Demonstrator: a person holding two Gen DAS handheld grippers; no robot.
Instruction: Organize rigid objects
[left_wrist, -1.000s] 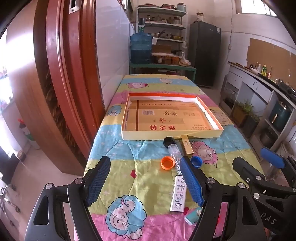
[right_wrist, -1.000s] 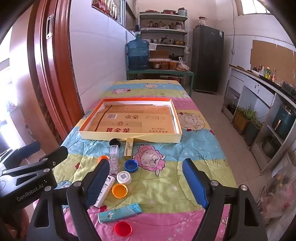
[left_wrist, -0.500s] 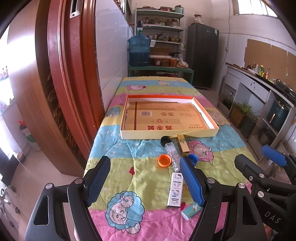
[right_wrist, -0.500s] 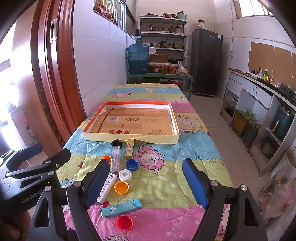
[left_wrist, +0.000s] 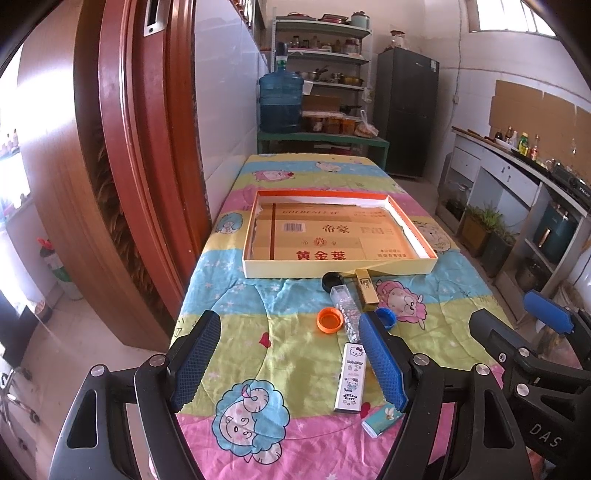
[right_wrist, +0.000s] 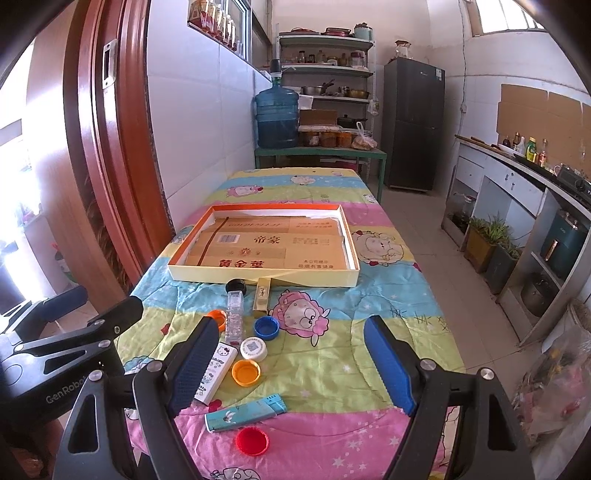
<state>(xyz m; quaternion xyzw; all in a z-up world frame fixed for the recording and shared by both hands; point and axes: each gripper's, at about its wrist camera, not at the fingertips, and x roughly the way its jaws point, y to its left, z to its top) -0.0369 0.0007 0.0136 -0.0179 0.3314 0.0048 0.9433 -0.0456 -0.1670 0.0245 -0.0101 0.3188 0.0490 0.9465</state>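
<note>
Both grippers were held above the near end of a table covered with a cartoon-print cloth (right_wrist: 369, 354). The left gripper (left_wrist: 291, 360) occupied the lower part of the left wrist view with its blue-padded fingers spread wide and nothing between them. The right gripper (right_wrist: 293, 363) sat in the lower part of the right wrist view, likewise spread and empty.

A shallow tray (right_wrist: 258, 275) with an orange inner rim lay at the centre of both views, lined with flattened printed cardboard and holding no loose items.

The task objects lay on the cloth below the tray in the frame:
- A black cap (right_wrist: 236, 285) and a gold rectangular lighter (right_wrist: 261, 297) lay just beside the tray's near wall.
- A clear tube (right_wrist: 235, 318) lay below the black cap.
- An orange cap (left_wrist: 330, 320) lay left of the tube; a blue cap (right_wrist: 266, 328) lay right of it.
- A white cap (right_wrist: 253, 348) and a yellow-orange cap (right_wrist: 245, 372) lay below the blue cap.
- A white Hello Kitty case (left_wrist: 351, 376) lay lengthwise in the lower centre of the left wrist view, partly hidden behind a finger in the right wrist view.
- A teal lighter (right_wrist: 245, 412) and a red cap (right_wrist: 252, 440) lay nearest the lower edge of the right wrist view.
</note>
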